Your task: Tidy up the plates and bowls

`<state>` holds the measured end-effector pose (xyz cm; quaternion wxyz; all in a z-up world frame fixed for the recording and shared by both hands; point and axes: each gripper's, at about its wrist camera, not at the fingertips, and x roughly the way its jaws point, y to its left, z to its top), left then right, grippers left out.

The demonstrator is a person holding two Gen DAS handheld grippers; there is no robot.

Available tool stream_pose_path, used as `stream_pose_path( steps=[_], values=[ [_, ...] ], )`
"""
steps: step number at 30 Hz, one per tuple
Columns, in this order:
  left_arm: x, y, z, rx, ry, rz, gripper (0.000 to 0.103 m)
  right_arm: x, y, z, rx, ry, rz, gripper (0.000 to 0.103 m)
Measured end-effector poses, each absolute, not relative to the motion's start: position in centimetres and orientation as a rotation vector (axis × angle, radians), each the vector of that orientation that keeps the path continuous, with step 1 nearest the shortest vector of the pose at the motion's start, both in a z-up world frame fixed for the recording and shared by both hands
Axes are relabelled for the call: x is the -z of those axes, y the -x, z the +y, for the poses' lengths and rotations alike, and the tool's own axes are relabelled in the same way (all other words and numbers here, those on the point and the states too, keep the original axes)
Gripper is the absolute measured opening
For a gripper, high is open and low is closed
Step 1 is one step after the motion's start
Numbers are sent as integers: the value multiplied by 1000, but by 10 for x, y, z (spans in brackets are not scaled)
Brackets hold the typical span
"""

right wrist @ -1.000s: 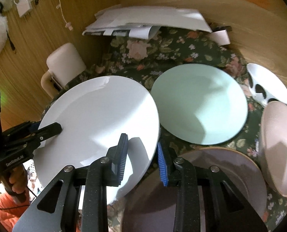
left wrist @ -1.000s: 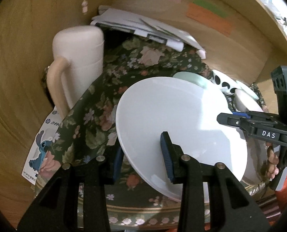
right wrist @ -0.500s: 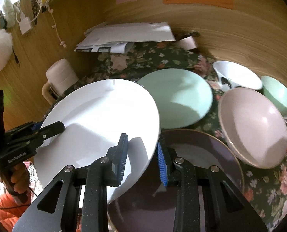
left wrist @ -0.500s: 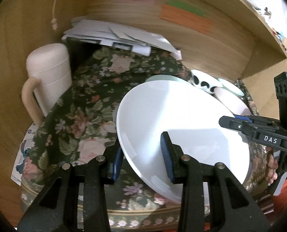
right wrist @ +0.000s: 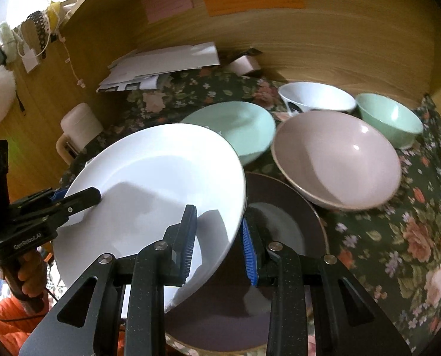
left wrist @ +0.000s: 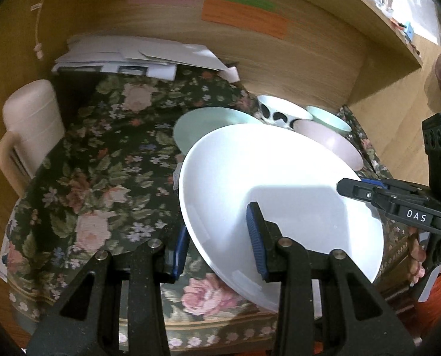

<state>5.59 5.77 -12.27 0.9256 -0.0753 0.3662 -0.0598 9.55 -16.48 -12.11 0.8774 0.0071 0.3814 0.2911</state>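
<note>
Both grippers hold a large white plate (left wrist: 280,184) by opposite rims, tilted above the floral cloth. My left gripper (left wrist: 217,237) is shut on its left rim. My right gripper (right wrist: 217,234) is shut on its right rim; the plate also shows in the right wrist view (right wrist: 155,184). Under it lies a dark brown plate (right wrist: 280,231). Behind are a mint plate (right wrist: 238,124), a pink bowl (right wrist: 339,157), a white bowl with black spots (right wrist: 315,98) and a small mint bowl (right wrist: 389,118).
A cream jug (left wrist: 27,130) stands at the left edge of the floral cloth (left wrist: 101,163). A pile of papers (left wrist: 131,56) and a tape roll (right wrist: 244,63) lie at the back against the wooden wall (right wrist: 339,29).
Both grippers have lifted the white plate and pulled it back and up; more of the bowls, the dark plate and the back wall have come into view.
</note>
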Motion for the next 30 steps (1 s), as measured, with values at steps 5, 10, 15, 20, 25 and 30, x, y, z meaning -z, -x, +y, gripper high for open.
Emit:
stream_pose_path(
  steps=[5,10,15,20,25,30],
  values=[
    [128,-61,40,145,139,773,37,129,-93,-184,-586,-40,808,26],
    [135,-65,26,161,127,799,37,140,-93,-199,-568,-67,828,26],
    [145,-69,16,168,123,828,37,151,-94,-207,-558,-84,853,26],
    [154,-71,11,170,124,854,37,159,-95,-212,-556,-98,875,26],
    [161,-73,8,170,124,873,37,165,-97,-214,-553,-109,895,26],
    [167,-77,9,172,134,890,37,168,-98,-214,-553,-114,905,26]
  ],
)
